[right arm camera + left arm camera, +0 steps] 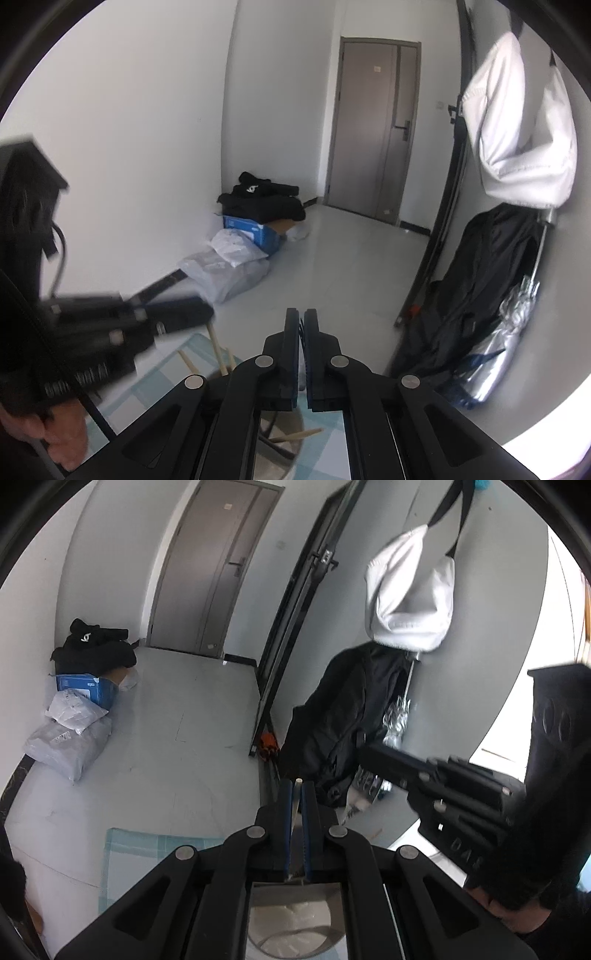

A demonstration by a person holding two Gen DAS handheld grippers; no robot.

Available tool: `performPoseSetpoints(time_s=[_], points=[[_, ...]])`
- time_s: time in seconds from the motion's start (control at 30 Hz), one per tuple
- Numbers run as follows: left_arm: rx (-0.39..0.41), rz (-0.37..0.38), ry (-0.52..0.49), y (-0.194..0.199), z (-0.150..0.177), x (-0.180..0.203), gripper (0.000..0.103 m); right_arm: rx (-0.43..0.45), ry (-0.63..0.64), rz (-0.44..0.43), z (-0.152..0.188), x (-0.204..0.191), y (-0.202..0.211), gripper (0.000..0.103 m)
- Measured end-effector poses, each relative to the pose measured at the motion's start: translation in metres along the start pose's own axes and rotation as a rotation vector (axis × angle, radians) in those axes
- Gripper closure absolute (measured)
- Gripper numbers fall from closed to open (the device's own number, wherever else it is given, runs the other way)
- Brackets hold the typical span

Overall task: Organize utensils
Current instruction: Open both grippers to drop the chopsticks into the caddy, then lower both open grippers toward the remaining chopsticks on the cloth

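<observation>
The left tool [295,790] is clenched on a thin pale wooden stick [296,805], apparently a chopstick, which stands upright between its blue-lined fingers [285,812] with its tip poking just above them. Below the tool, seen through the gap in its black frame, lies a round white-and-grey container [291,923], its contents too blurred to name. A light blue checked cloth [147,849] covers the tabletop [74,834] to the left of it.

The right tool [301,321] has its fingers drawn nearly together with only a narrow slit between them, and nothing shows clearly in its grip. Beneath it a pale wooden utensil handle [295,435] lies tilted in a dark round holder [273,448] on the same checked cloth. Several more wooden sticks [218,350] rise upright just left of the right tool, below the blurred left tool.

In the left wrist view the right tool appears at the right edge, blurred, held by a hand [517,912]. Across the grey floor [184,720] a blue cardboard box [88,686] sits against the wall with black clothing [96,650] piled on it and white plastic parcels [70,734] beside it. A grey door [214,572] stands shut beyond. A white fabric bag [410,594] hangs on the wall above a black jacket [343,720].
</observation>
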State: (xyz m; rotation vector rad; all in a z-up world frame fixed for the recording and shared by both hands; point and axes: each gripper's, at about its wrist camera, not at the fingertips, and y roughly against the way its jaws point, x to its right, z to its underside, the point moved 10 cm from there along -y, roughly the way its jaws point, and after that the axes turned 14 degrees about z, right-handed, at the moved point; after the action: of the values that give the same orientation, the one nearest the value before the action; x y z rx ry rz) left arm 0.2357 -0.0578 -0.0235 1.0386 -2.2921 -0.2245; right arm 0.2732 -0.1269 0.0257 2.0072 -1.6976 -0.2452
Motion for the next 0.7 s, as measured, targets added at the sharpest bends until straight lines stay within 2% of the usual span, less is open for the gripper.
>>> performPoseSetpoints(time_s=[0.07,0.17,0.33,0.47,0.53,0.57,0.6,0.63,0.7], points=[[-0.032,0.02,-0.001,-0.002,0.003,0.005,0.102,-0.003,-0.01,-0.009,0.0,-0.001,0.001,0.101],[-0.054,0.007,-0.017,0.001,0.006,0.009,0.102,-0.026,-0.012,-0.021,0.007,-0.005,0.0,0.1],[-0.112,0.008,0.034,-0.001,0.017,0.003,0.099,-0.072,-0.006,-0.045,0.025,-0.015,-0.007,0.1],[-0.108,-0.004,0.061,0.008,0.02,0.001,0.09,-0.123,-0.025,-0.076,0.041,-0.018,-0.011,0.098],[-0.092,-0.016,0.069,0.016,0.019,0.001,0.078,-0.13,-0.064,-0.089,0.045,-0.013,-0.006,0.095],[-0.074,-0.016,0.071,0.023,0.017,0.003,0.066,-0.117,-0.083,-0.102,0.043,-0.011,0.001,0.09],[-0.056,-0.02,0.07,0.028,0.015,0.003,0.055,-0.104,-0.097,-0.102,0.042,-0.008,0.007,0.077],[-0.03,-0.032,0.066,0.035,0.013,0.005,0.05,-0.09,-0.111,-0.096,0.04,-0.004,0.013,0.066],[-0.001,-0.069,0.055,0.046,0.01,0.006,0.036,-0.06,-0.132,-0.096,0.035,0.001,0.027,0.065]])
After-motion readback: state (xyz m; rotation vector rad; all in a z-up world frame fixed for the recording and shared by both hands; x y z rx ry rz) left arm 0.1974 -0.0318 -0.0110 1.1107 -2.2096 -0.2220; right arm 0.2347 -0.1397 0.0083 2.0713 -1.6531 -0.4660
